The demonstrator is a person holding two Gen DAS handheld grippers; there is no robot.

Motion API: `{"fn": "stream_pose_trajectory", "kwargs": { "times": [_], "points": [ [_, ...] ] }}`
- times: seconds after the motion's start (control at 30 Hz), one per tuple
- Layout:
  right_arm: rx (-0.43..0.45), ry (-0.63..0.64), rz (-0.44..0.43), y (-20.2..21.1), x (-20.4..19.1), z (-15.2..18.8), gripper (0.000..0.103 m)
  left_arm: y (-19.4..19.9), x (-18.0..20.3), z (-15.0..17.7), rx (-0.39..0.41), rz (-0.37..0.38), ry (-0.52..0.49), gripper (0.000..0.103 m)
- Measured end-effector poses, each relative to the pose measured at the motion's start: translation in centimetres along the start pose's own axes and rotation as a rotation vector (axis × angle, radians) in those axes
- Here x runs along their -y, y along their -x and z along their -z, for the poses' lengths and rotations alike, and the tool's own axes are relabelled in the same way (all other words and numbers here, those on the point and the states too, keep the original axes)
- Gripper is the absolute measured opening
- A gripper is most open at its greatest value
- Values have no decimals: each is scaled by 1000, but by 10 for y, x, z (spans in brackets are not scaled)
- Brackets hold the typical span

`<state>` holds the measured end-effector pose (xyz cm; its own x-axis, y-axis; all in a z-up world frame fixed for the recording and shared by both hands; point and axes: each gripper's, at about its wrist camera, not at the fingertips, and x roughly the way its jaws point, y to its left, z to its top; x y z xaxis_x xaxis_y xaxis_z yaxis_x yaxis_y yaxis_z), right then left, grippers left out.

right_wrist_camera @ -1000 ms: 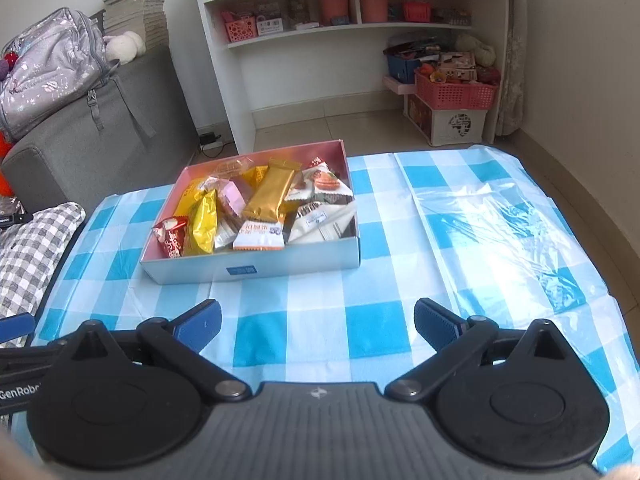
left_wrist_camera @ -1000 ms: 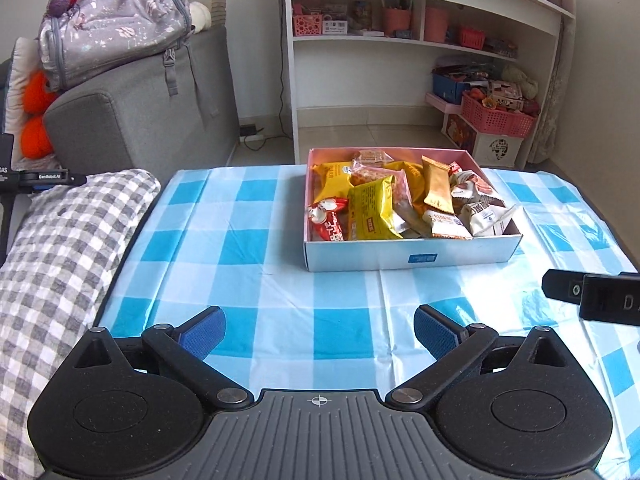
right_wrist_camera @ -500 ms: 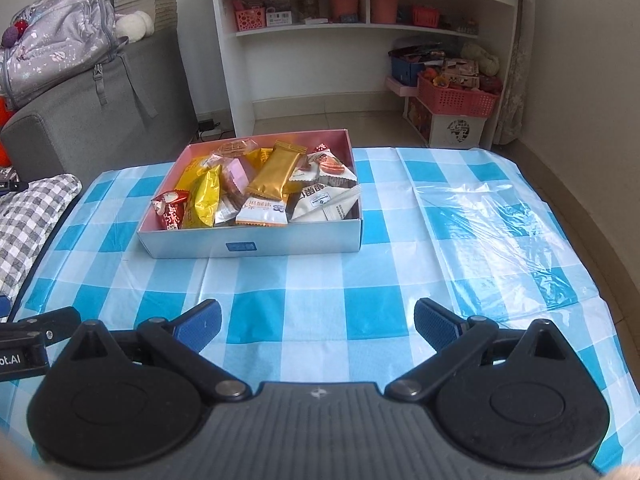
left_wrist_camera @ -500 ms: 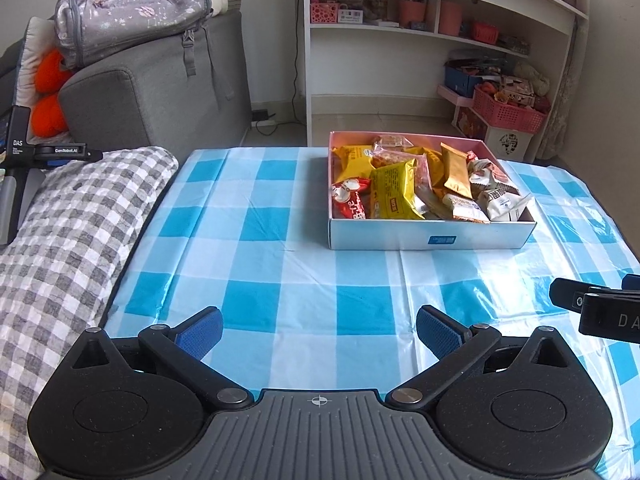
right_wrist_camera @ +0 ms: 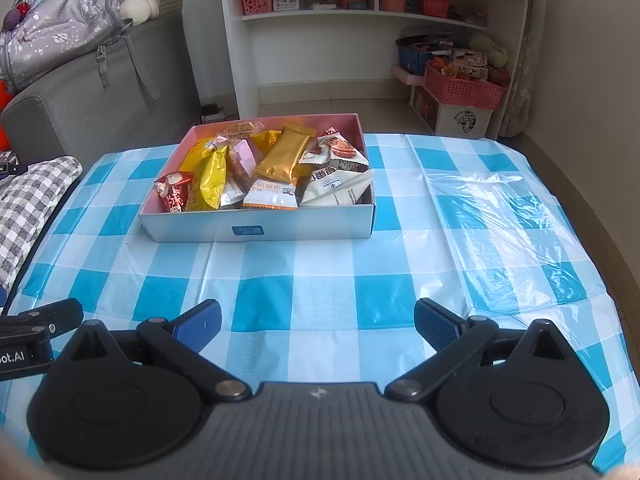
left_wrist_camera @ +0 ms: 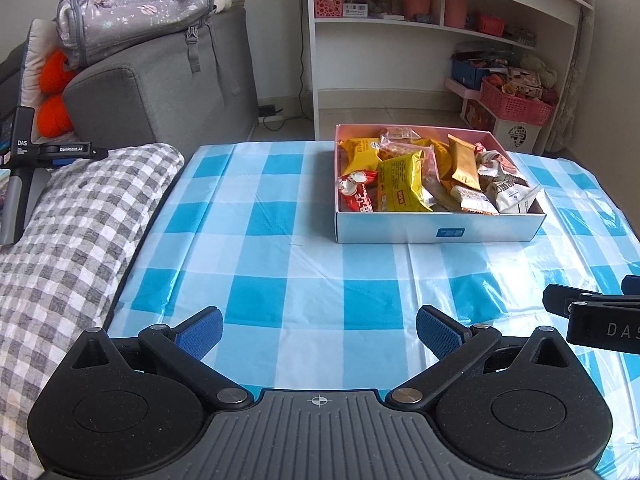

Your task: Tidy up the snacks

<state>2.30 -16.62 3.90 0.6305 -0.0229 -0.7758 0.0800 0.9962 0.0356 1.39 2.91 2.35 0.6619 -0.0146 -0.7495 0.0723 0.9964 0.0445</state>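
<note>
My left claw and right claw both gape wide, empty, over the near edge of the checked table. Snack box sits toward the far edge, full of packets. Left view alone shows the grey gingham cushion whole — right view alone shows clear plastic sheet at the right edge. Since a second ago the box looks further off — I've backed away.

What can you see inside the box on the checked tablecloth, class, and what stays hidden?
The box holds piled snack packets: a gold bar, yellow bags, a red packet and white packets. Whatever lies beneath the pile, and the box floor, is covered.
</note>
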Motion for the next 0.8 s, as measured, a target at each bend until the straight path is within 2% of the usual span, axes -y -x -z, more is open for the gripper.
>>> {"fn": "stream_pose_trajectory", "kwargs": {
  "times": [0.8],
  "points": [
    [12, 20, 11, -3, -9, 0, 103, 0, 1, 1, -1, 0, 5, 103]
  ]
}}
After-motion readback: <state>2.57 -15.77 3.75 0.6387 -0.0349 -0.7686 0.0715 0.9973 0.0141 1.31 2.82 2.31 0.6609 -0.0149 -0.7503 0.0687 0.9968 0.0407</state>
